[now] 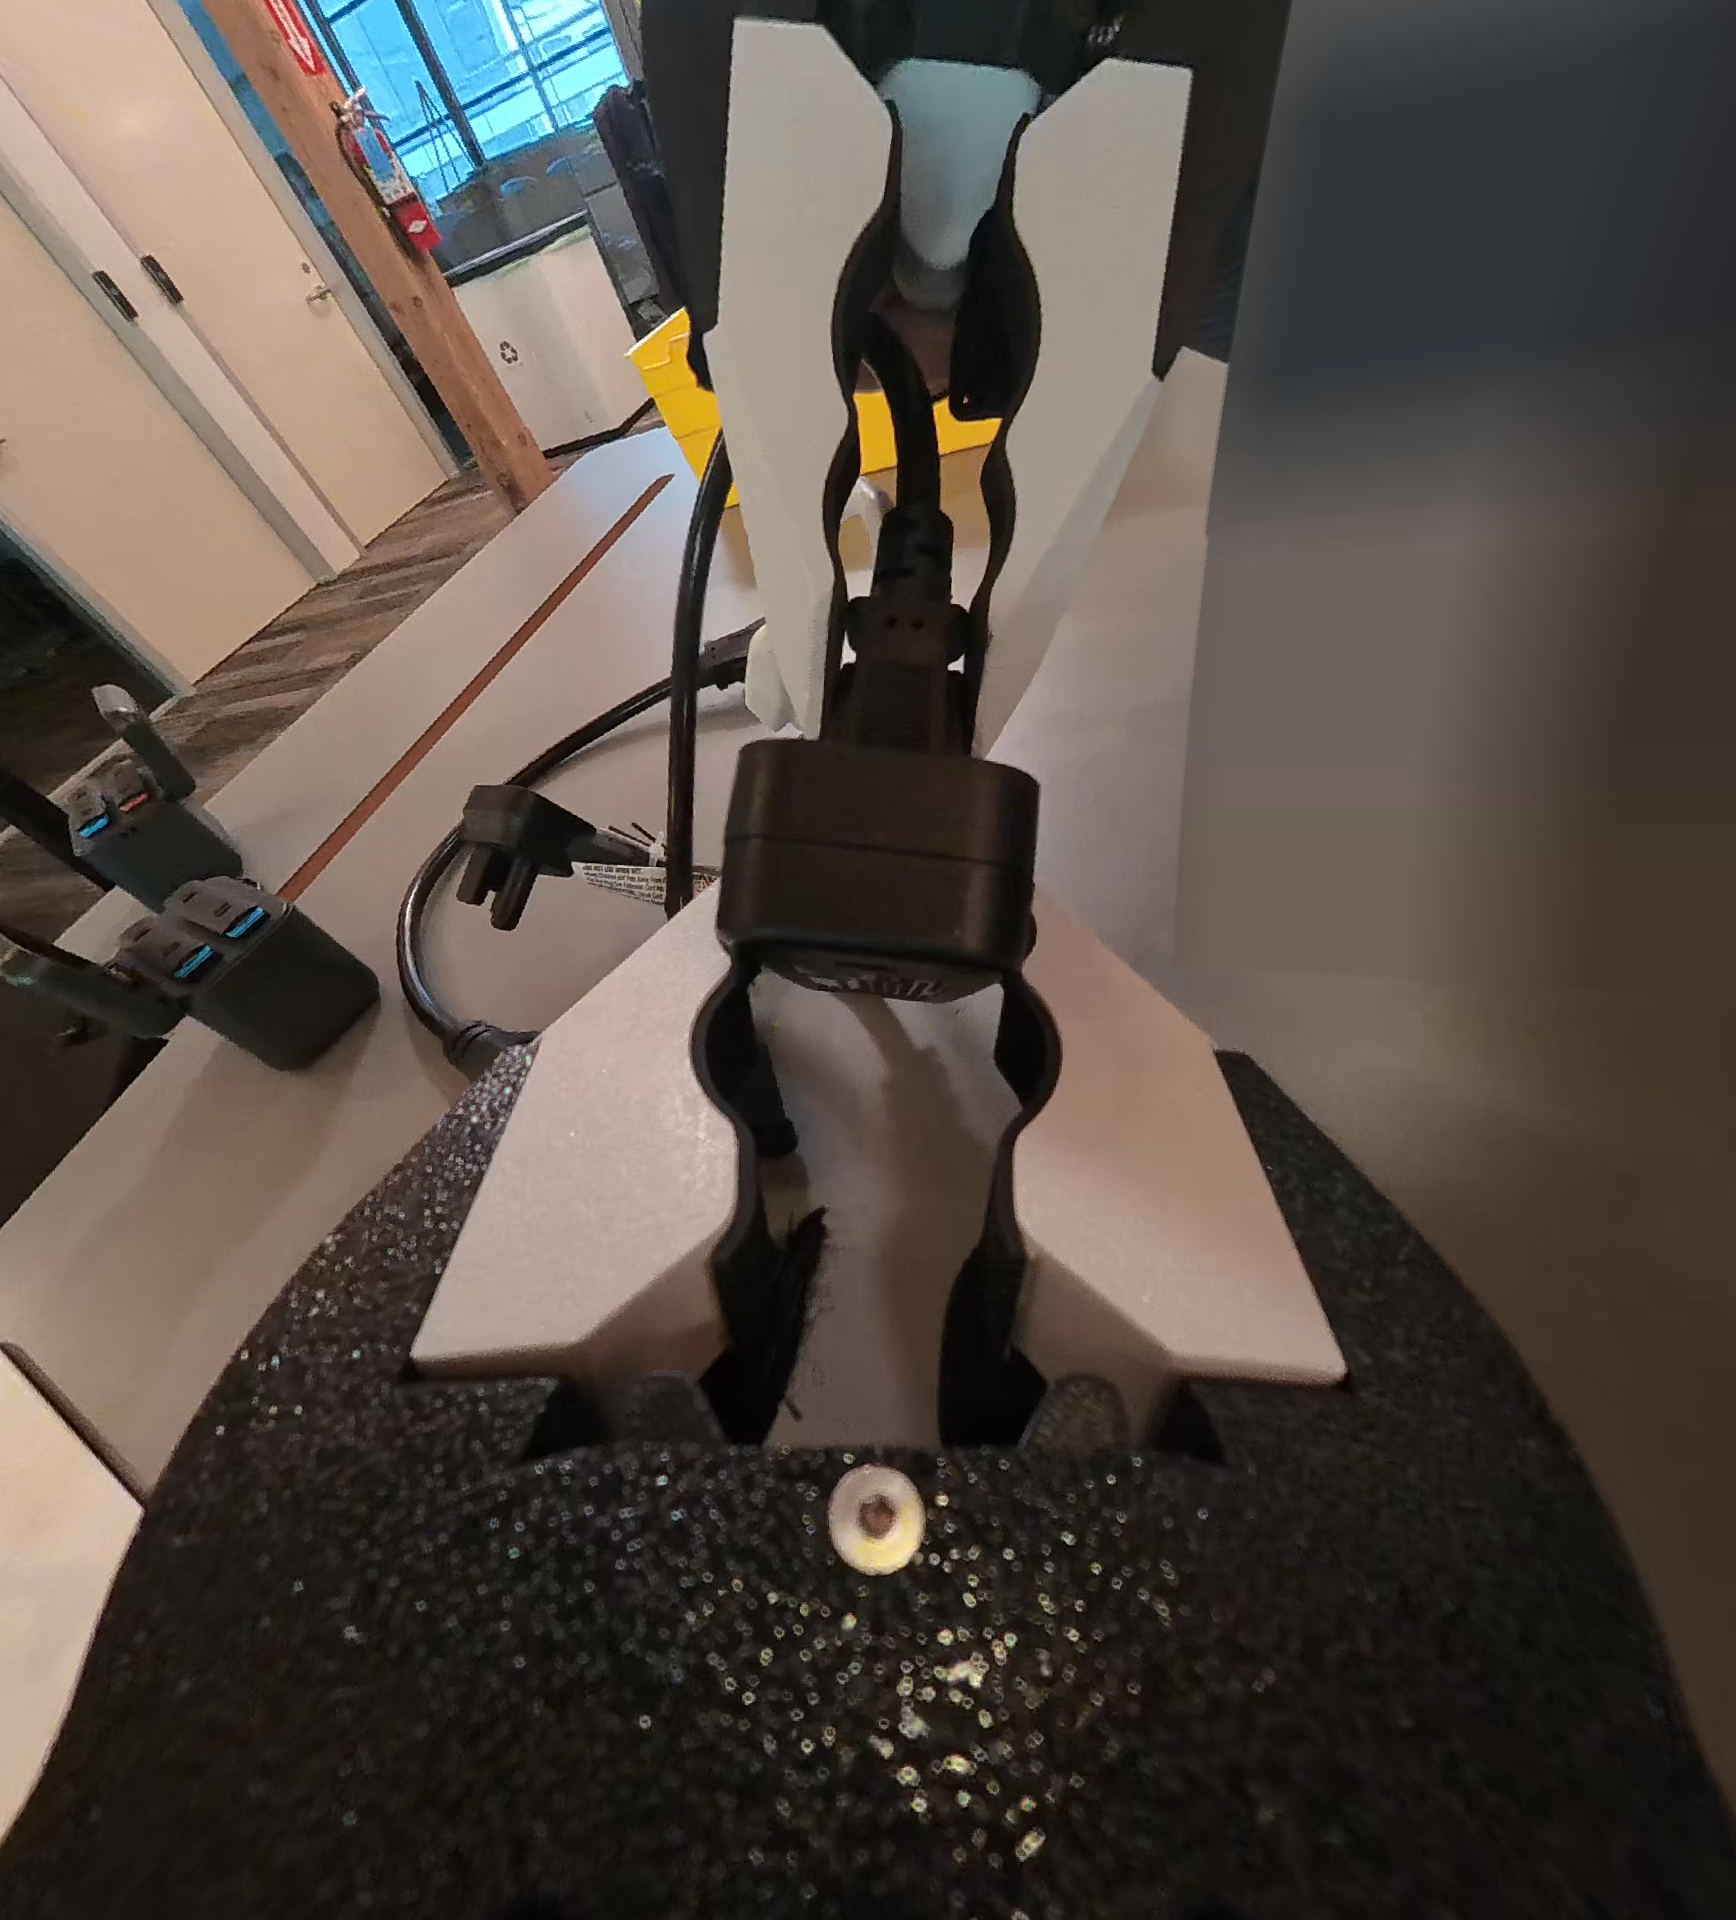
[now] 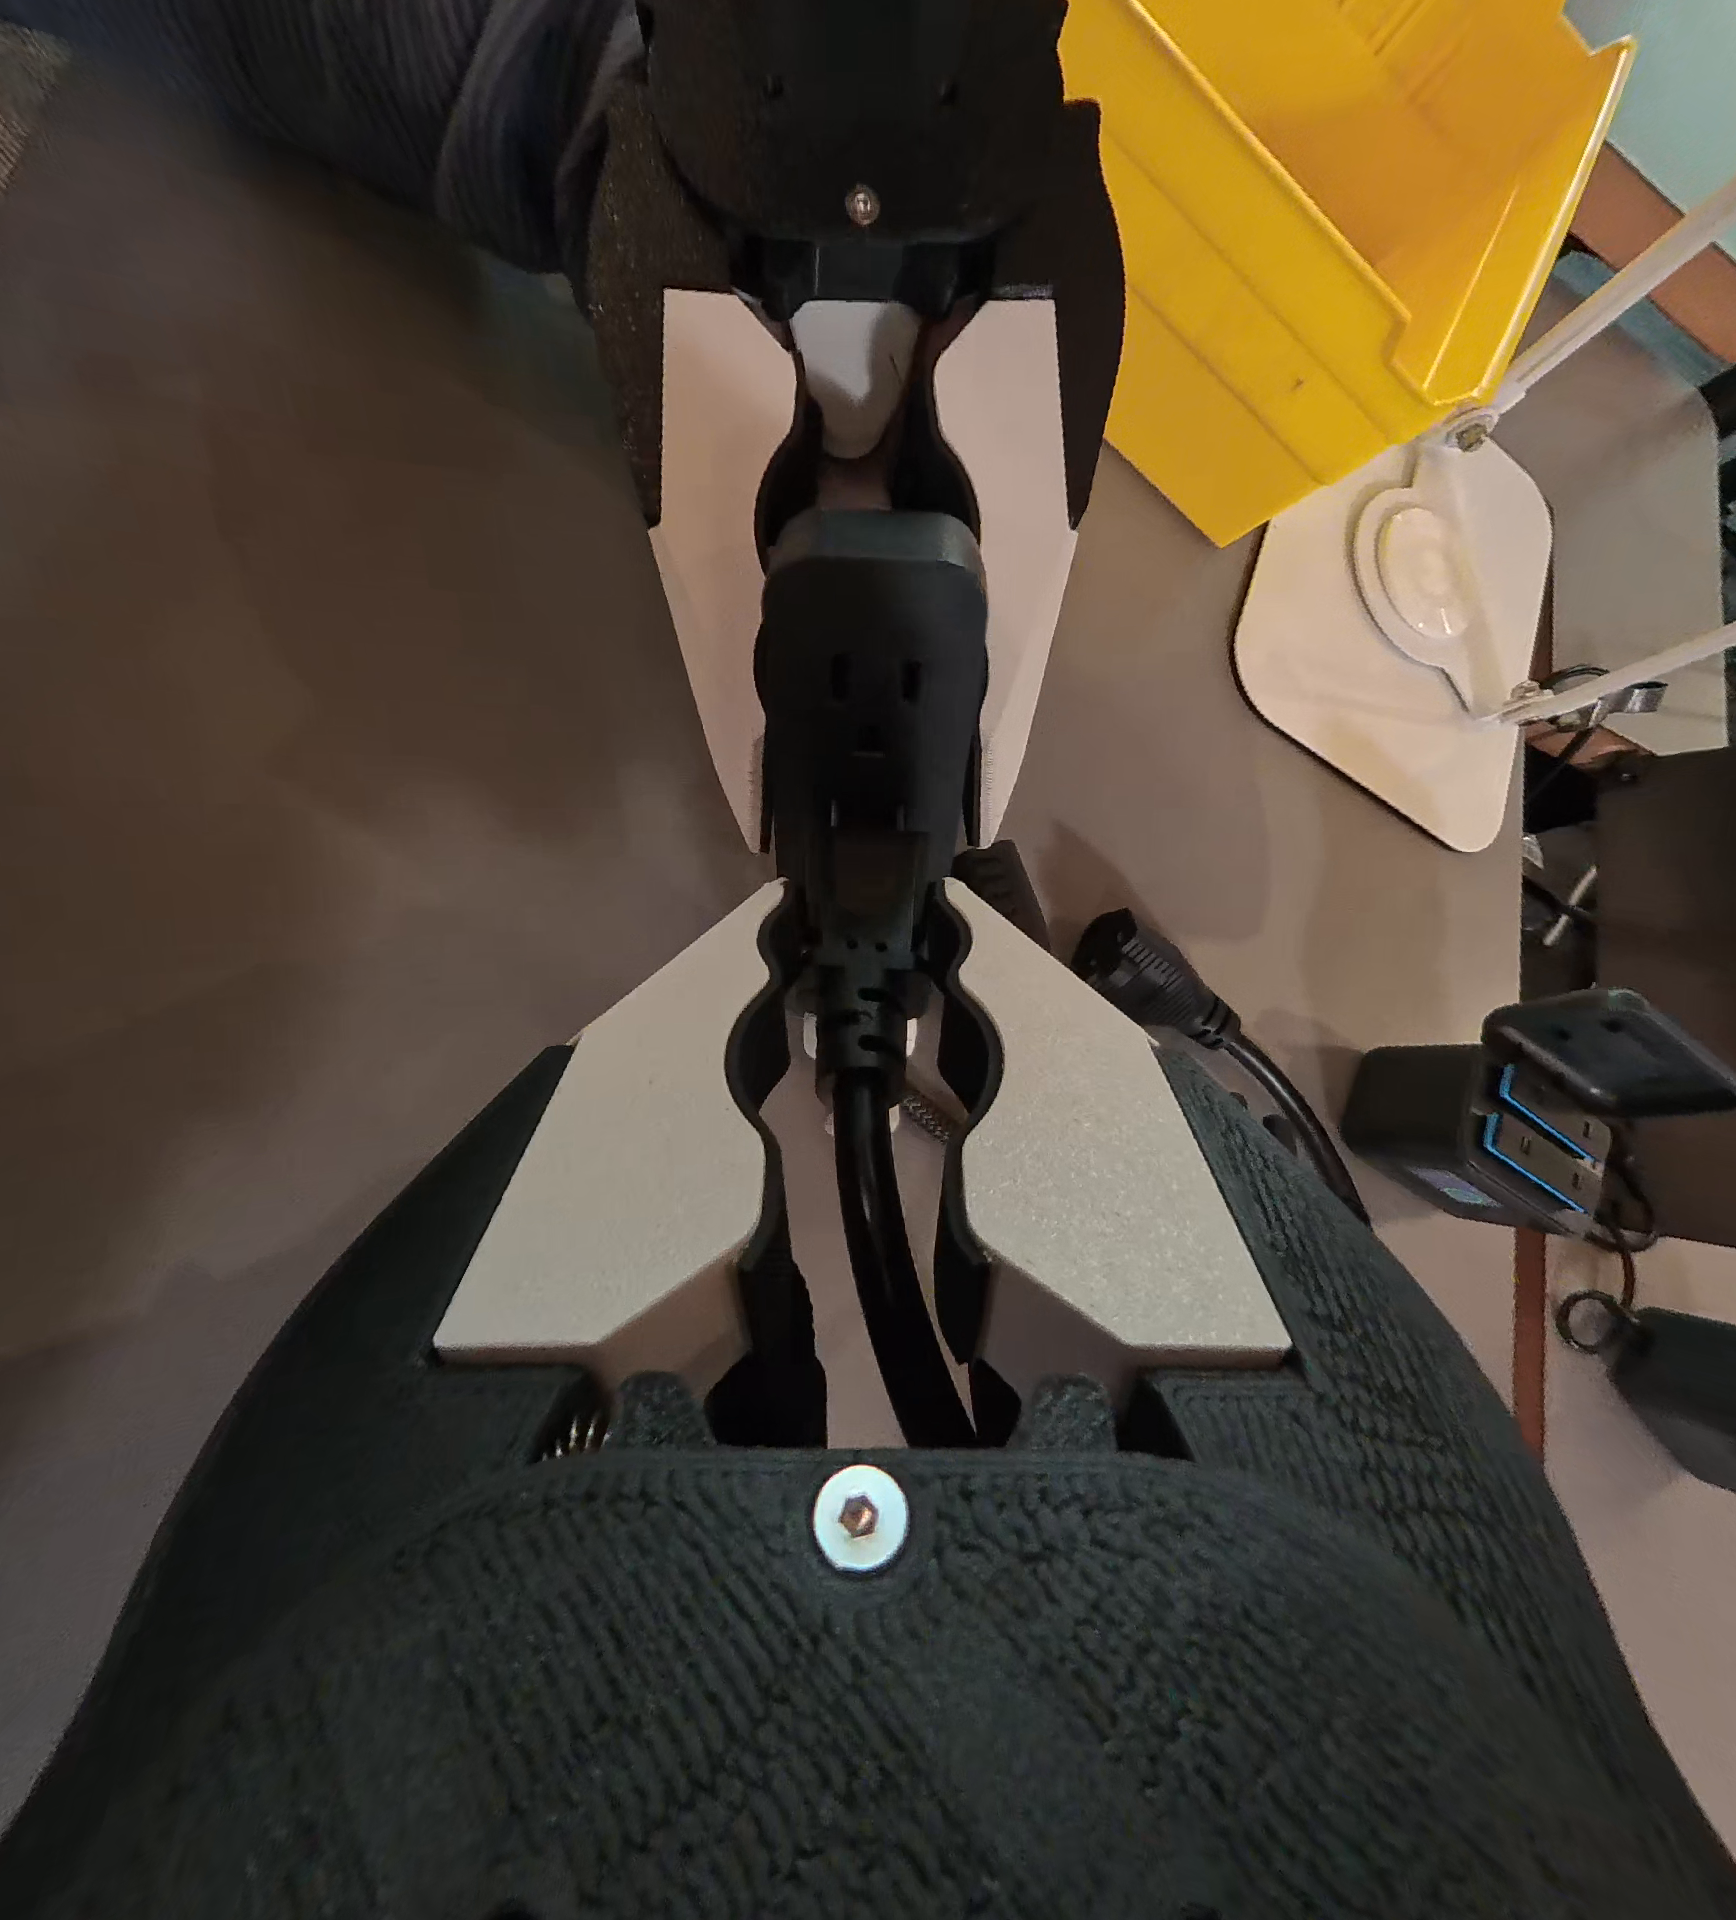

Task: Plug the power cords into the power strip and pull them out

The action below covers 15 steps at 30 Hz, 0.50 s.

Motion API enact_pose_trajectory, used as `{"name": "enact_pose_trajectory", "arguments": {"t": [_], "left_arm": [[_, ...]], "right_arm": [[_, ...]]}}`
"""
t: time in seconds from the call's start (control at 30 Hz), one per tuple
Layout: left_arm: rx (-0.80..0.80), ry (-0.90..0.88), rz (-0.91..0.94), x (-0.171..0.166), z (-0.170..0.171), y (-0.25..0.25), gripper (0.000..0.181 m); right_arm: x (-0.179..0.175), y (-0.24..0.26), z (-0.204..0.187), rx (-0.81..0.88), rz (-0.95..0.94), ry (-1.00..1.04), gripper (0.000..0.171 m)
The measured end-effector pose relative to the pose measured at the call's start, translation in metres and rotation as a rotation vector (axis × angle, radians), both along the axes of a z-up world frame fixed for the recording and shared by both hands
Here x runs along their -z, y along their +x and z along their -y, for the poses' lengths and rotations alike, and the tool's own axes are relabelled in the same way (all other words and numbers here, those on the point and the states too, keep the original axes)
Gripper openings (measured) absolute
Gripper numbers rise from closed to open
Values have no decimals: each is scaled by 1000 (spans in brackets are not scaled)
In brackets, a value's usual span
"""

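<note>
Two tongs face tip to tip: my left tongs [image 1: 874, 956] pinch the power strip [image 1: 879, 873], my right tongs [image 2: 869, 925] pinch the plug [image 2: 869, 904]; any tilt could jam the prongs or let the strip slip.

Black power strip [image 2: 869, 665], yellow bin [image 2: 1311, 260]

The two grippers meet nose to nose; a yellow bin [image 2: 1342, 239] crowds behind, loose cords [image 1: 552, 842] and chargers [image 1: 251, 966] clutter the table's [image 1: 490, 623] left
</note>
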<state>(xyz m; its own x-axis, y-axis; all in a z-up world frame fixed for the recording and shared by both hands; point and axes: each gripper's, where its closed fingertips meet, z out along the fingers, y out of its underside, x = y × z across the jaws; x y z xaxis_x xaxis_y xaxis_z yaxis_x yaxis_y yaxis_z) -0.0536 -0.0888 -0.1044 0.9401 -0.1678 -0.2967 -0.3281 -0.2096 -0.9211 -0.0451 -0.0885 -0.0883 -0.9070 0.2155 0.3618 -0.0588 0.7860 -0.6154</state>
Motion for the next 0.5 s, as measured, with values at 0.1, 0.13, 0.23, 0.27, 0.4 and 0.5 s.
{"name": "enact_pose_trajectory", "arguments": {"t": [0.1,0.13,0.23,0.27,0.4,0.5], "left_arm": [[5,-2,-3,0,0,1,42],[6,-2,-3,0,0,1,43],[6,-3,-2,1,0,1,42],[3,-2,2,1,0,1,42],[-12,-9,6,1,0,-1,42],[-20,-23,-16,2,-2,0,42]], "right_arm": [[0,1,-1,-10,12,-20,22],[0,1,-1,-11,12,-21,22],[0,1,-1,-13,11,-19,22],[0,0,-1,-10,10,-18,23],[-1,-1,0,10,1,14,22],[0,0,0,21,-16,61,22]]}}
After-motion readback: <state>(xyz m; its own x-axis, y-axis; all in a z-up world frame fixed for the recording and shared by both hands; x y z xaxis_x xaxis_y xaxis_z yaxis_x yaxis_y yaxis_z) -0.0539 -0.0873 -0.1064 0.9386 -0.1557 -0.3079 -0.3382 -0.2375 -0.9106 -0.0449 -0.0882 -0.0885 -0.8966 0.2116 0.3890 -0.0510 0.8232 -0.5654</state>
